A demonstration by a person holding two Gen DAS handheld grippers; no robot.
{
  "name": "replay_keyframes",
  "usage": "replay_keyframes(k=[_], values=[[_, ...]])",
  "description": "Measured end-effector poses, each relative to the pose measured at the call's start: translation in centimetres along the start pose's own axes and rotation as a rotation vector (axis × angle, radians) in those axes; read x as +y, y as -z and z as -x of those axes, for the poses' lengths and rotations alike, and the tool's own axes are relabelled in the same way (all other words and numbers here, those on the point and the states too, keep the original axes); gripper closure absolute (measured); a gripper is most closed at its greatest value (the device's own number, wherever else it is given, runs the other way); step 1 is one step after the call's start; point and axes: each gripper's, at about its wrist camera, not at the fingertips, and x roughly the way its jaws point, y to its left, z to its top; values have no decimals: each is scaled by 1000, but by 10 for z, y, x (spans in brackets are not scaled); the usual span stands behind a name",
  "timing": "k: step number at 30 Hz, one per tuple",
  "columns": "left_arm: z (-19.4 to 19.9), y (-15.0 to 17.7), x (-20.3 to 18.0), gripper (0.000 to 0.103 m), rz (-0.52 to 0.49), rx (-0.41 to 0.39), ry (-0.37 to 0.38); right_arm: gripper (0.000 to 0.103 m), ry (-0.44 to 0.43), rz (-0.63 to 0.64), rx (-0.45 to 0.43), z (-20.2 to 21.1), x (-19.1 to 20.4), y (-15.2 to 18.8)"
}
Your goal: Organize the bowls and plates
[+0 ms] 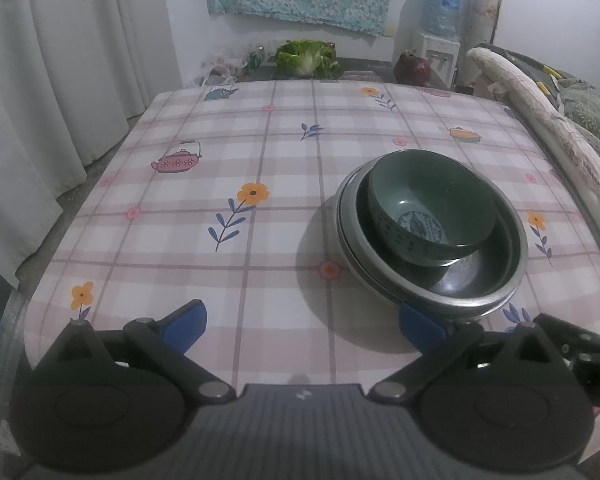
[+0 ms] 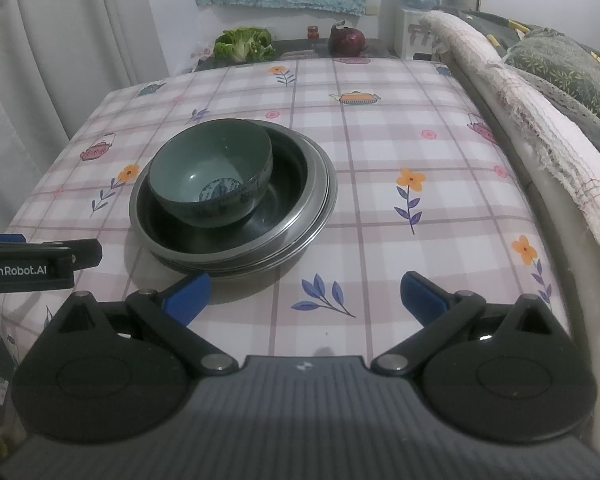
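Dim, cool indoor light; soft shadow left of the bowls (image 1: 432, 232) on the surface (image 1: 220, 160). Strong fisheye bending at frame edges; dark vignetted corners; slight softness.

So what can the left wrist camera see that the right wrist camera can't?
Only the left wrist view shows the open left gripper from behind.

Only the right wrist view shows the open right gripper from behind, plus a small red jar at the back.

Both show the green ceramic bowl sitting off-centre in the stacked metal plates on the checked flowery tablecloth, and a leafy cabbage.
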Motion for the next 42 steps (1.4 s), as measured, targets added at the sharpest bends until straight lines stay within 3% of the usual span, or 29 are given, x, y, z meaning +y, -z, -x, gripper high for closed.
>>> replay_keyframes(k=[42], values=[[-1,-1,1,0,6,10,-3,1,-3,0,6,3,2,-5]])
